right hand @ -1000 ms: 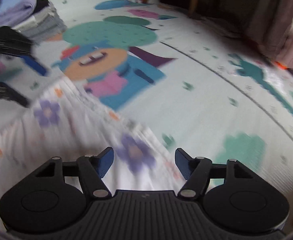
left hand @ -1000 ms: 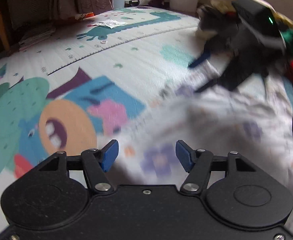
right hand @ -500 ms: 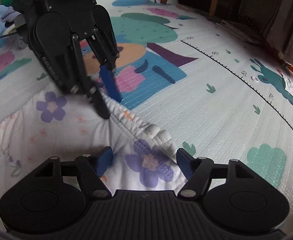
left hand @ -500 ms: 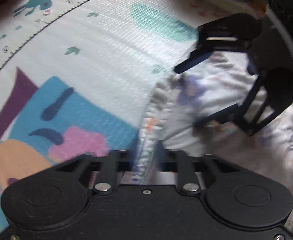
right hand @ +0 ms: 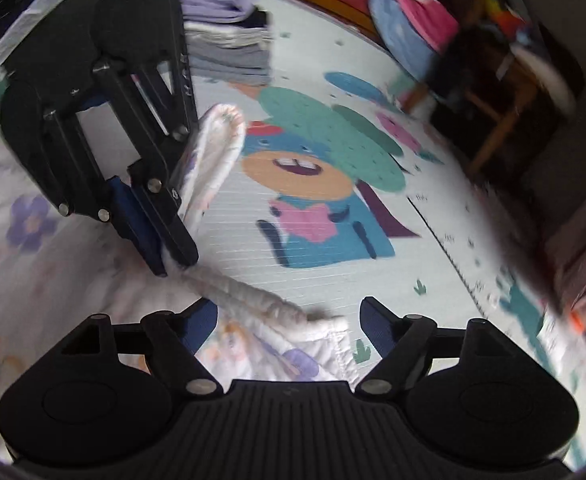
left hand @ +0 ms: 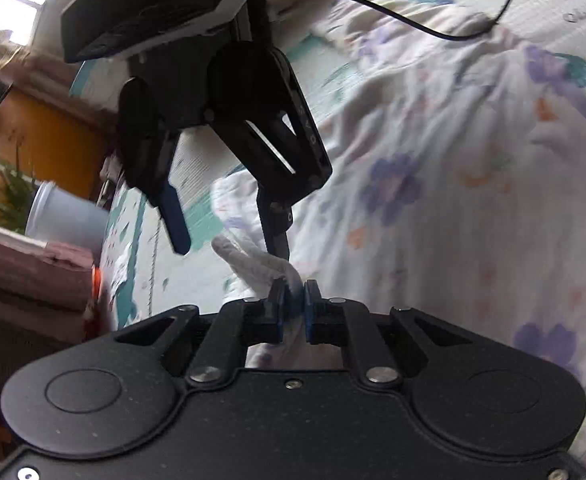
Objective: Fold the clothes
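Note:
A white garment with purple flowers (left hand: 433, 200) lies spread on the play mat (right hand: 373, 240). Its gathered white waistband (left hand: 253, 260) is lifted in a rope-like ridge. My left gripper (left hand: 293, 304) is shut on that waistband; the right wrist view shows it at upper left (right hand: 173, 264), pinching the fabric. My right gripper (right hand: 291, 320) hovers over the waistband's end (right hand: 325, 332), which lies between its blue fingertips without being pressed. Its jaws are opening. In the left wrist view the right gripper (left hand: 229, 240) hangs just beyond the left one.
A stack of folded clothes (right hand: 229, 52) stands on the mat behind the left gripper. Pink and blue cloth (right hand: 413, 12) is heaped further back, with a wooden chair (right hand: 493, 120) on the right. A black cable (left hand: 413, 24) crosses the garment. A white bucket (left hand: 65, 216) stands off the mat.
The left gripper swung over to the garment's edge, rolled, and closed on the waistband, lifting it. The right gripper moved along the waistband to its end and its jaws spread wider.

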`<state>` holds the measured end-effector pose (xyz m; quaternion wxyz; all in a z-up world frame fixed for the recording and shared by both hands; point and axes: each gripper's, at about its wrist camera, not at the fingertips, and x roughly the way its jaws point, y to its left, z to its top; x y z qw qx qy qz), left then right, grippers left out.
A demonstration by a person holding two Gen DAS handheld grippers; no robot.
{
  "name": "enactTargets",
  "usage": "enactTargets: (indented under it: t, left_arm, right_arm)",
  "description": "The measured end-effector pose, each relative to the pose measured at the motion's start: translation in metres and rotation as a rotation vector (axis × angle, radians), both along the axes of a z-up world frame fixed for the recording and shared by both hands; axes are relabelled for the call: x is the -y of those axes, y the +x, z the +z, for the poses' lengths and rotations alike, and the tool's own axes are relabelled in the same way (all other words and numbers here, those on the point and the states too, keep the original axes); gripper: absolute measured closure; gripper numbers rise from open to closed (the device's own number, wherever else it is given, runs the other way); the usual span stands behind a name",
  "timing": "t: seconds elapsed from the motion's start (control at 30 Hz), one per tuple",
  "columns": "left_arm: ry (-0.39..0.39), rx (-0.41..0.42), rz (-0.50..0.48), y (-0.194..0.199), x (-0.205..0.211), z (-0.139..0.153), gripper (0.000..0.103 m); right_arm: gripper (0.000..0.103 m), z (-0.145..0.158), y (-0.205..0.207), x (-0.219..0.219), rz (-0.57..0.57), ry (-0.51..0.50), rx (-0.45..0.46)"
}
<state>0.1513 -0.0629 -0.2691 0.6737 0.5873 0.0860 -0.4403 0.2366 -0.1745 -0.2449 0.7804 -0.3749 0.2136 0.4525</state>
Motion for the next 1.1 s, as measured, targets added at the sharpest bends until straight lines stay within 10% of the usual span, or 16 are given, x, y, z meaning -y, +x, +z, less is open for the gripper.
enactTargets:
  t: [0.33, 0.53, 0.83, 1.1]
  left_arm:
    - [-0.04, 0.013, 0.011, -0.01, -0.011, 0.015, 0.096]
    - [-0.007, 0.056, -0.032, -0.025, -0.012, 0.008, 0.096]
    - [0.018, 0.017, -0.083, -0.049, -0.019, -0.001, 0.1]
    - [-0.138, 0.04, 0.272, 0.031, -0.029, 0.001, 0.1]
  right_arm:
    - [0.044, -0.005, -0.036, 0.004, 0.1, -0.036, -0.035]
    - [0.034, 0.023, 0.012, 0.026, 0.063, -0.032, -0.403]
    - [0.028, 0.061, 0.071, 0.043, -0.187, 0.132, -0.355]
    - [0.029, 0.039, 0.082, 0.055, -0.379, 0.163, -0.376]
